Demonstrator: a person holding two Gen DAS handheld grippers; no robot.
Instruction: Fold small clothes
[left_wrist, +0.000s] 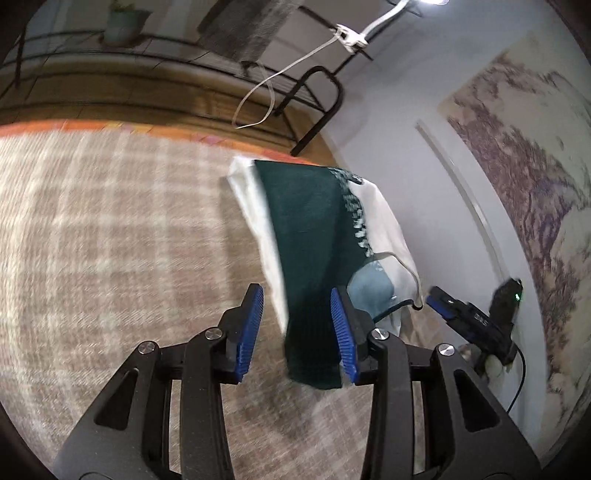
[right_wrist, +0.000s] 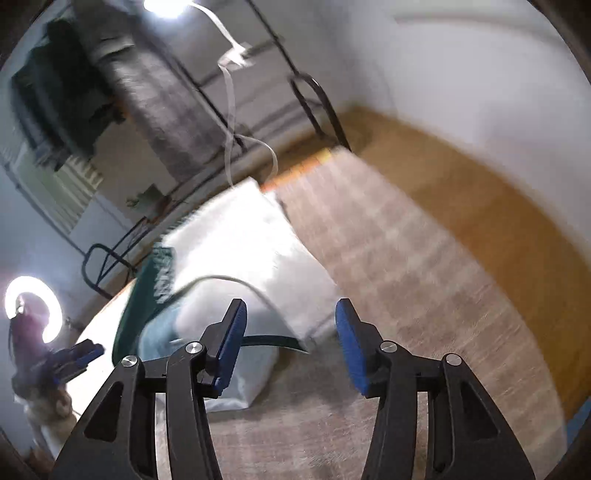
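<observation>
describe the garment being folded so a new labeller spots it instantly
Find the checked beige tablecloth that fills the tabletop; near its far edge, by the white wall, lies the garment. It is white with a dark green panel and pale lettering down one edge, and it is the only clothing on the cloth.

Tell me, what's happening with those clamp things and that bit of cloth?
A person is folding a small green-and-white garment on a checked beige tablecloth with two handheld grippers. Both stand open. The left gripper has a dark green flap hanging between its blue pads, unpinched. The right gripper sits at the garment's white edge, holding nothing.
</observation>
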